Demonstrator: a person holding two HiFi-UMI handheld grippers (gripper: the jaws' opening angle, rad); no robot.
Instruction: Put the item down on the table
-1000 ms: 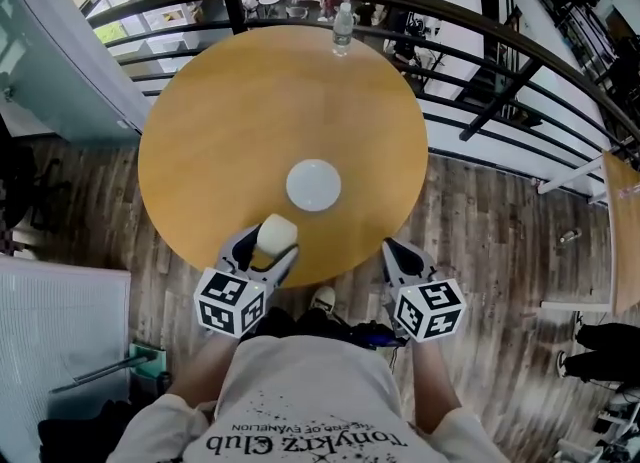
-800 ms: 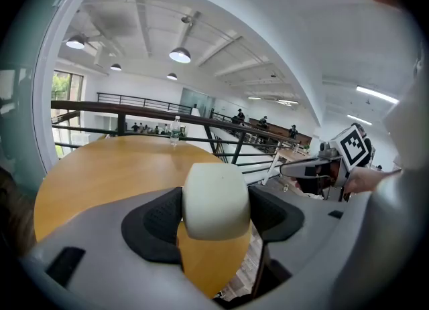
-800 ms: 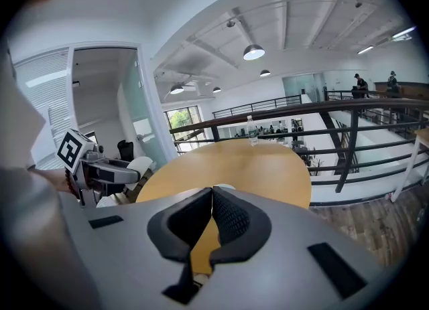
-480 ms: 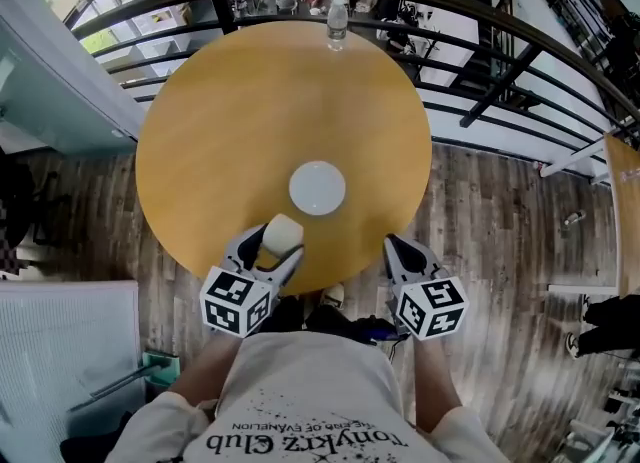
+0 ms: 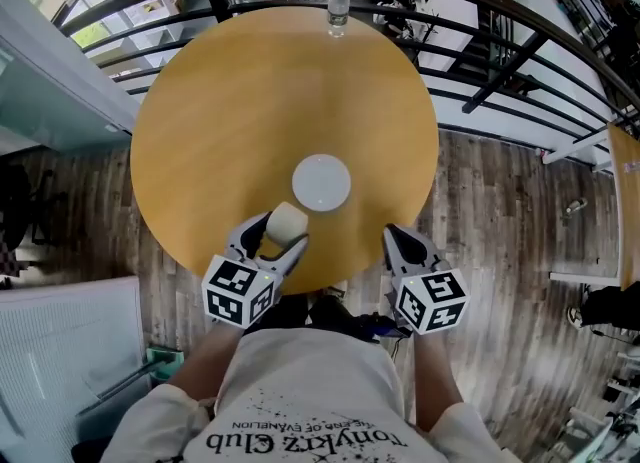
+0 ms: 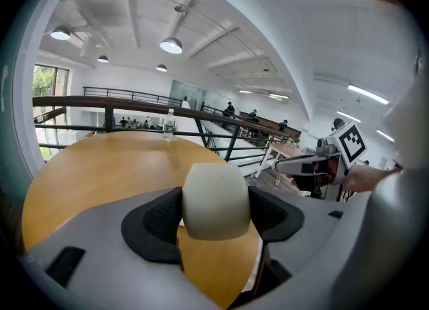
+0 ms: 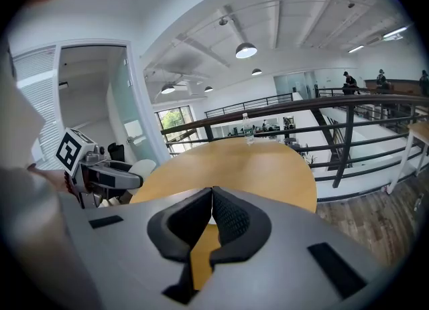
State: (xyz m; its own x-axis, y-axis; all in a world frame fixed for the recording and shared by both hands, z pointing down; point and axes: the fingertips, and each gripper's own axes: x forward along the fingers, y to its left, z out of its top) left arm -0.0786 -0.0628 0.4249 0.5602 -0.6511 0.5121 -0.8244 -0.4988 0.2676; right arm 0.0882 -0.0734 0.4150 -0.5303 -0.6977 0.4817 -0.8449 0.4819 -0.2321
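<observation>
The left gripper (image 5: pixel 275 235) has its jaws clamped on a cream-white, rounded, cup-shaped item (image 5: pixel 286 222), one black pad pressed against each flank. It is held over the round, honey-coloured wooden table (image 5: pixel 240 101), close to the rim at 6 o'clock. The right gripper (image 5: pixel 399 239) sits off at about 4 o'clock with its jaws pressed together on nothing.

To set it down well, I'd say lower it straight and level until the base meets the wood, a little further in from the edge. Keep it clear of the flat white round disc (image 5: pixel 321 182) at its 1 o'clock, then part the jaws evenly so neither pad drags it over.

From the left gripper view the item's underside (image 6: pixel 216 198) is hidden by the gripper body, so I can't tell whether it already touches the tabletop. Whether it is hollow is also unclear. The clear plastic bottle (image 5: pixel 338 6) at 12 o'clock is too small to make out its contents.
</observation>
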